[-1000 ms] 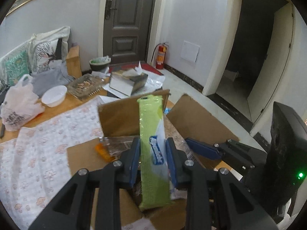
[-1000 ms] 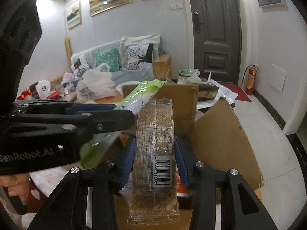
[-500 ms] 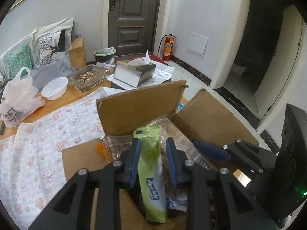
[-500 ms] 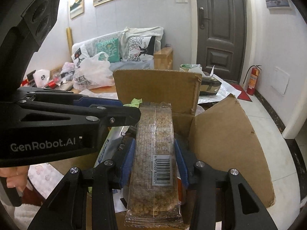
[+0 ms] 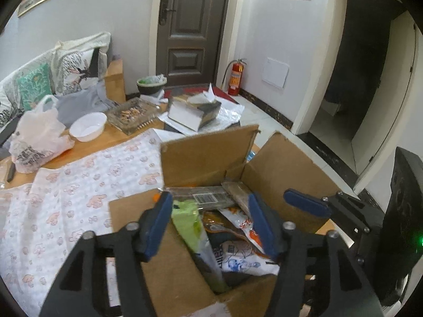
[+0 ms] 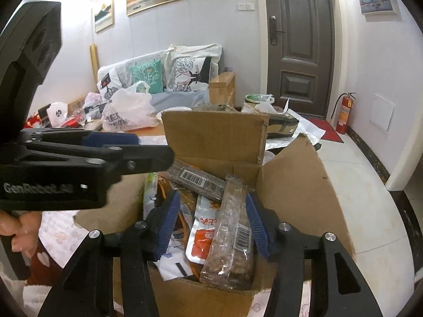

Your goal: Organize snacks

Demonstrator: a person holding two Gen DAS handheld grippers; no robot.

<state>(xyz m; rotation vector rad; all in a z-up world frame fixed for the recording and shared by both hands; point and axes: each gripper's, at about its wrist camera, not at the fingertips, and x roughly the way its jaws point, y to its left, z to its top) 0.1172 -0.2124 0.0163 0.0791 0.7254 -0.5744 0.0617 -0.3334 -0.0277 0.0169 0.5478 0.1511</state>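
Now both your grippers — left (image 5: 210, 223), right (image 6: 211, 220) — hang spread wide over the box (image 5: 285, 163), holding nothing; green pack (image 5: 189, 224) and clear bar (image 6: 232, 227) rest inside, leaning among other snacks.

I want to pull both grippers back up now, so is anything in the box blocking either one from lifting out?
Nothing visible does. The left gripper is open, with the green pack loose in the box. The right gripper is open beside the clear bar. The flaps stand open above both.
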